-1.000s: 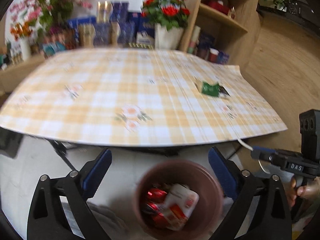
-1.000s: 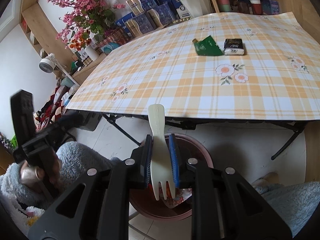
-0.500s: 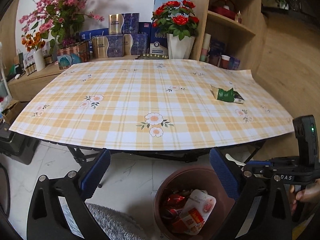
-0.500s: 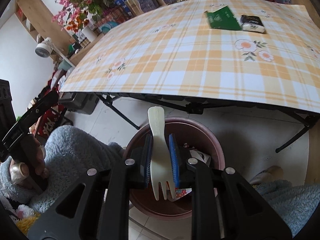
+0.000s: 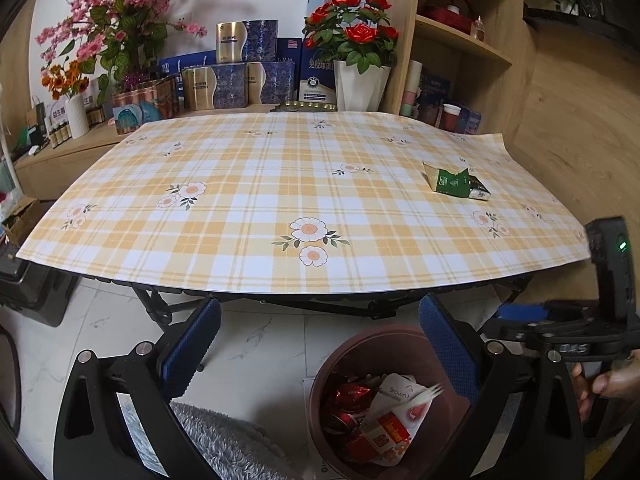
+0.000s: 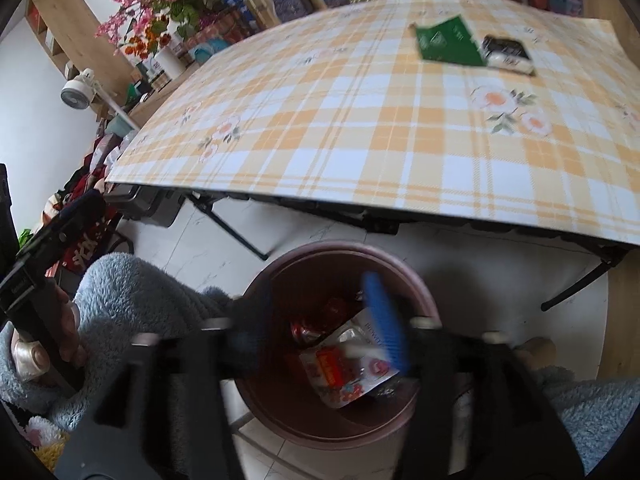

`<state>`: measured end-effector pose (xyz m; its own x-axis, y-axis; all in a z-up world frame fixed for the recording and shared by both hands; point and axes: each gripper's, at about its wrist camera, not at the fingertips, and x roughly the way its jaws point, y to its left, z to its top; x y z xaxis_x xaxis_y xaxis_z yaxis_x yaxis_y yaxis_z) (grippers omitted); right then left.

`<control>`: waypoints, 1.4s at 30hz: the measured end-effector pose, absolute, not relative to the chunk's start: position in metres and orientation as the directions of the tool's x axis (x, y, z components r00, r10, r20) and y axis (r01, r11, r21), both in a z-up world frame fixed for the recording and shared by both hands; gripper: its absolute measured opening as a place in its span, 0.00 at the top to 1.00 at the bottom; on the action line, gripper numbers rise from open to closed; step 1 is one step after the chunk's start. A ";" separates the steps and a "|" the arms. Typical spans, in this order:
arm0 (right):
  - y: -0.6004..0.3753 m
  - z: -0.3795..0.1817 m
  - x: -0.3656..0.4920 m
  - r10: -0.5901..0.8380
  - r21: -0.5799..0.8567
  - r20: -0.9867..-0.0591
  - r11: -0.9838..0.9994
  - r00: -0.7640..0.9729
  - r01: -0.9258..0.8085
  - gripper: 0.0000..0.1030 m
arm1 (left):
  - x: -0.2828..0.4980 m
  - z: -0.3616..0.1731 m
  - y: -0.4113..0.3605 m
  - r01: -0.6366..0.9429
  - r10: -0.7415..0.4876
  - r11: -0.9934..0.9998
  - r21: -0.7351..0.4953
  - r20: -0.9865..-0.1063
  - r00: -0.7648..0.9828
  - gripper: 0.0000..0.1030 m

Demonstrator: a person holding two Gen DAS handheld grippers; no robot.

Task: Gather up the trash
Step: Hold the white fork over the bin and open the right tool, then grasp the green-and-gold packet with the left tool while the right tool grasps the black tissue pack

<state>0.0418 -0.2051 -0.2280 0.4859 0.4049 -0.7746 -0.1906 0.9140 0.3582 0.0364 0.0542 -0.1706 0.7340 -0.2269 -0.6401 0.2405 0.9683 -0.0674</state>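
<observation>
Now the right gripper (image 6: 320,332) hangs over the bin (image 6: 416,280), jaws just sprung apart and empty (fork (image 5: 416,398) lies inside); green wrapper (image 5: 450,180) waits near the table's far right corner.

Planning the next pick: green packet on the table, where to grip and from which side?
The green packet lies flat on the tablecloth, its right edge against or over the black packet. Probably best to come from above and pinch the free left edge, where the torn lighter corner looks slightly raised. The right gripper is open and empty.
</observation>
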 end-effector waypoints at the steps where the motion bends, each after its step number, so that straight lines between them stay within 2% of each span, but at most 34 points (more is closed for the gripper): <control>1: -0.206 -0.225 0.041 0.406 0.356 -0.767 0.914 0.496 -0.197 0.21 | 0.036 -0.171 0.053 0.243 -0.225 0.968 -0.061 -0.641 0.734 0.06; 4: -0.208 -0.216 0.036 0.384 0.323 -0.757 0.923 0.529 -0.209 0.08 | 0.036 -0.171 0.050 0.248 -0.222 0.967 -0.051 -0.645 0.732 0.06; 7: -0.209 -0.211 0.036 0.371 0.306 -0.752 0.928 0.545 -0.210 0.06 | 0.037 -0.173 0.050 0.251 -0.223 0.967 -0.052 -0.650 0.726 0.06; 10: -0.213 -0.210 0.037 0.377 0.327 -0.747 0.925 0.548 -0.192 0.06 | 0.039 -0.177 0.047 0.256 -0.218 0.966 -0.043 -0.671 0.709 0.06; 18: -0.227 -0.210 0.038 0.262 0.267 -0.773 0.961 0.578 -0.079 0.06 | 0.042 -0.183 0.043 0.279 -0.232 0.959 -0.047 -0.696 0.680 0.06; 22: -0.239 -0.208 0.039 0.253 0.278 -0.762 0.959 0.596 -0.051 0.06 | 0.043 -0.185 0.043 0.287 -0.239 0.957 -0.053 -0.704 0.669 0.06; 30: -0.248 -0.197 0.039 0.223 0.217 -0.731 0.972 0.645 -0.090 0.06 | 0.042 -0.185 0.039 0.273 -0.202 0.962 -0.013 -0.706 0.679 0.06; 42: -0.273 -0.186 0.052 0.193 0.171 -0.710 0.980 0.678 -0.101 0.06 | 0.076 -0.193 0.024 0.282 -0.203 0.958 -0.044 -0.800 0.565 0.06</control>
<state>0.0517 -0.2729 -0.1862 0.6777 0.1931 -0.7095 -0.1007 0.9802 0.1706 0.0762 0.0241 -0.1930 0.5650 -0.2031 -0.7997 0.2821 0.9584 -0.0440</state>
